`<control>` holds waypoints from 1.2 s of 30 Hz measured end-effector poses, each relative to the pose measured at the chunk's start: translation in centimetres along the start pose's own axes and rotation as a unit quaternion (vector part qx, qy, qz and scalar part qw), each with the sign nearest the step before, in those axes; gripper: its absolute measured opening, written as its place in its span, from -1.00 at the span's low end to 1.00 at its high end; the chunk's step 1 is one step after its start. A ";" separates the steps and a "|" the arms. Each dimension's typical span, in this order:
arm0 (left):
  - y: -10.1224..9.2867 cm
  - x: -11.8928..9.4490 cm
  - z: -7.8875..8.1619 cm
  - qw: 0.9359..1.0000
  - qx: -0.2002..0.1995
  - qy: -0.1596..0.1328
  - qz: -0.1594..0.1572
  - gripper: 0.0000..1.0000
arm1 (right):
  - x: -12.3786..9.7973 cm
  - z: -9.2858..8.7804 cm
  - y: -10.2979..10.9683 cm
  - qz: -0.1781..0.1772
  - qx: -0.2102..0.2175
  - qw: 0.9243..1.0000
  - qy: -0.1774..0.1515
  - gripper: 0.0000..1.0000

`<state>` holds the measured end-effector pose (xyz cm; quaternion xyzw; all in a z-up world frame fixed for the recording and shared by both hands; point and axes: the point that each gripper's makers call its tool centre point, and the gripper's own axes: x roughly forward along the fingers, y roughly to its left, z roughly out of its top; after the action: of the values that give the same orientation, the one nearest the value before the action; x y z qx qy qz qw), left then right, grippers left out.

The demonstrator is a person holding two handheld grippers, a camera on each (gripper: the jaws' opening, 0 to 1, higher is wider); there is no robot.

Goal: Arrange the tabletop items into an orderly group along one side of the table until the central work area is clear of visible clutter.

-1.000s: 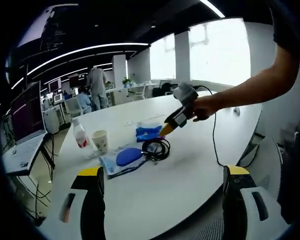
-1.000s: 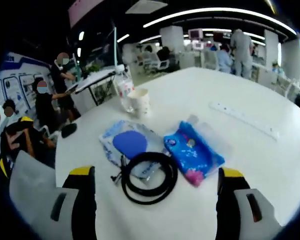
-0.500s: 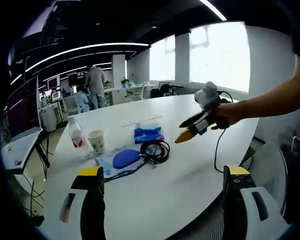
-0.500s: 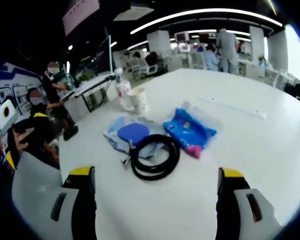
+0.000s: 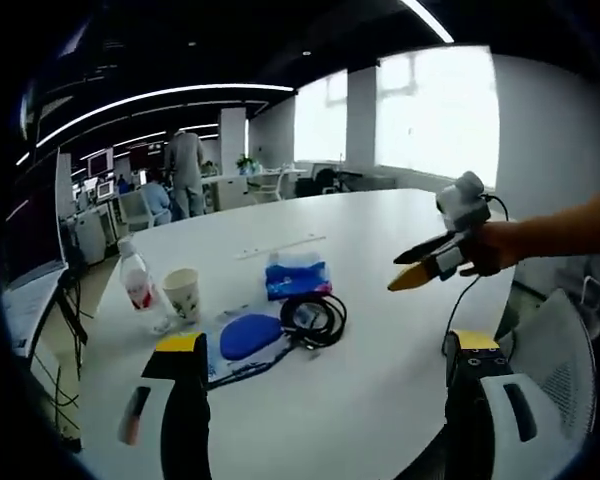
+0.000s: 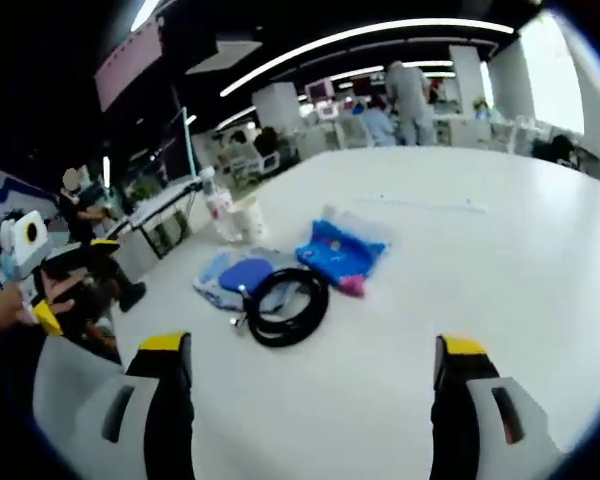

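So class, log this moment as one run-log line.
left gripper: open, empty | right gripper: open, empty | cable, pouch, cup, bottle: clustered on table, untouched

Both views look from well back across the white table (image 5: 380, 300) at the black cable coil (image 5: 314, 318); from opposite sides of it; both share it.

Both grippers, left (image 5: 320, 375) and right (image 6: 305, 375), hover with fingers apart, seemingly empty.
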<state>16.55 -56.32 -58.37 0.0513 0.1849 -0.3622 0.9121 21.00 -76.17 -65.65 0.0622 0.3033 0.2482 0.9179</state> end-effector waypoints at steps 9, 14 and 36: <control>1.2 2.6 0.3 1.000 0.017 0.012 -0.006 0.98 | -1.2 -1.4 -1.1 -0.025 0.025 0.999 -0.008 0.95; 1.3 4.0 -0.2 0.999 0.019 0.021 -0.015 0.98 | -1.8 -2.5 -1.3 -0.034 0.034 0.999 -0.001 0.93; 3.2 10.1 -1.4 0.998 0.002 0.049 -0.036 0.98 | -0.1 -1.8 -0.7 -0.054 0.065 0.996 -0.003 0.79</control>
<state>25.10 -60.14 -63.60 0.0646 0.2307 -0.3922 0.8882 20.12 -76.92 -67.24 0.1056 0.3193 0.1780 0.9248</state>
